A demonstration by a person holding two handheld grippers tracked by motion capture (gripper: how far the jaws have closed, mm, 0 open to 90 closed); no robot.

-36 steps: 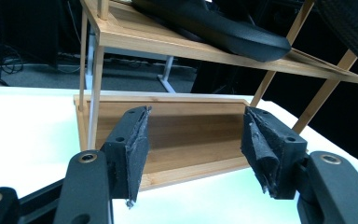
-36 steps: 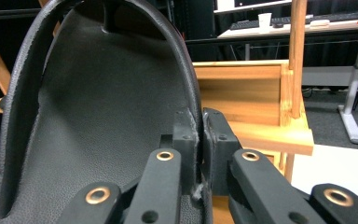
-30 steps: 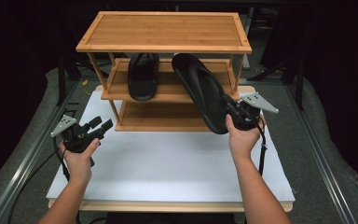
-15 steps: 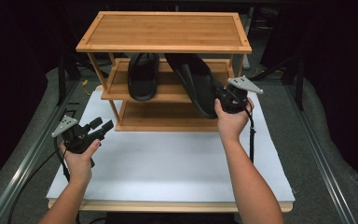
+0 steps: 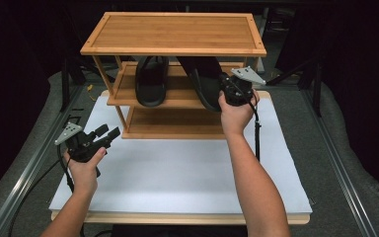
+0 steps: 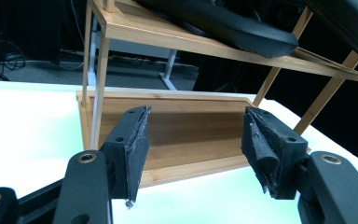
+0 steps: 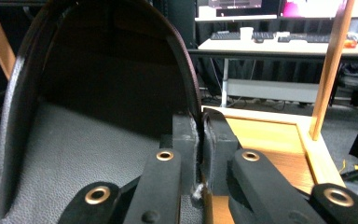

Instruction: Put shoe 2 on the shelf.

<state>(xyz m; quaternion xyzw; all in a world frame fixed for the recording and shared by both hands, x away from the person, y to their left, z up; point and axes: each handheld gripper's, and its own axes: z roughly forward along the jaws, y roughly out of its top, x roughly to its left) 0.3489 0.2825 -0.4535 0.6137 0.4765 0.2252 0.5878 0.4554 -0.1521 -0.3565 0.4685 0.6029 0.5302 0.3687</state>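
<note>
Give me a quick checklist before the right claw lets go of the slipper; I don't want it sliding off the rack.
1. Right claw grips the second slipper: ok, jaws pinch its side edge in the right gripper view.
2. Second slipper is over the middle shelf: ok, beside the first slipper.
3. Second slipper lies flat on the shelf: not ok, it appears tilted, and its heel overhangs the front edge.
4. First slipper is undisturbed: ok, it rests on the shelf, though its heel also overhangs.
5. Left claw is out of the way: ok, open, low over the white board before the bottom shelf.
</note>
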